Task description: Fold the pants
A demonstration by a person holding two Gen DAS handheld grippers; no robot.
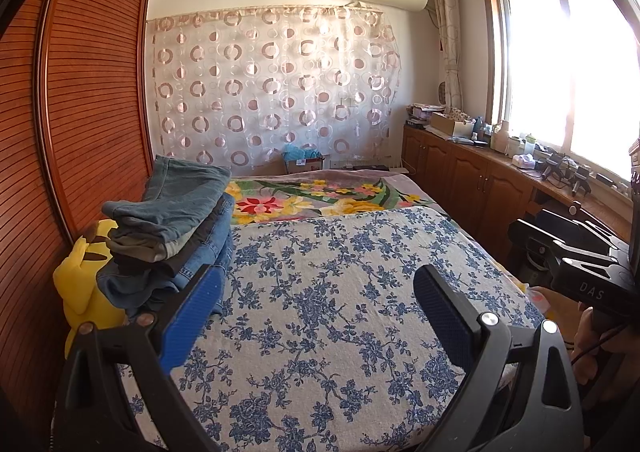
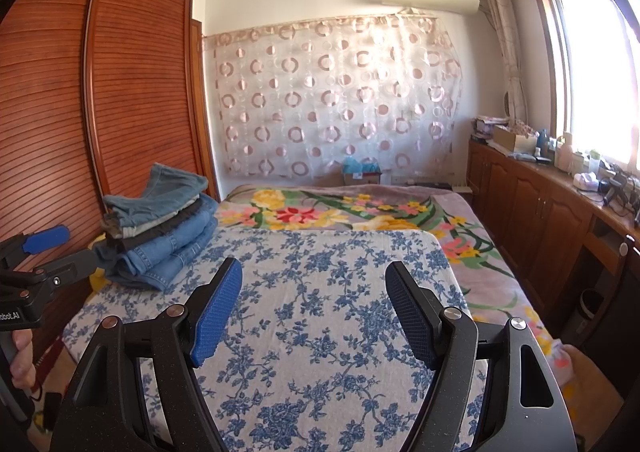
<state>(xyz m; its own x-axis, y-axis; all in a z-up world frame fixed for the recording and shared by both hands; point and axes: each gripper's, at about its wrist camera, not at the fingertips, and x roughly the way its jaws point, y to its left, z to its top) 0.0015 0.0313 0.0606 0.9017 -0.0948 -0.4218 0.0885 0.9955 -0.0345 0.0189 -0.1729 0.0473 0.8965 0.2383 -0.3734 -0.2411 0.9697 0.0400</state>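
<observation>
Both grippers, left point(image 1: 316, 316) and right point(image 2: 314, 312), spread, empty, hovering; stack of folded denim pants point(image 2: 160, 228) parked mid-left, freeing blue-floral bedspread point(image 2: 320, 292).

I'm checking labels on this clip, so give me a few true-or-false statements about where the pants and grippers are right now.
1. The folded pants stack sits at the bed's left side, by the wardrobe. True.
2. The left gripper clamps a pair of jeans. False: its jaws are open and hold nothing.
3. The right gripper is open over the blue floral sheet. True.
4. The stack lies on the window-side cabinet. False: it is on the bed.
5. A yellow plush toy sits beside the stack. True.
</observation>
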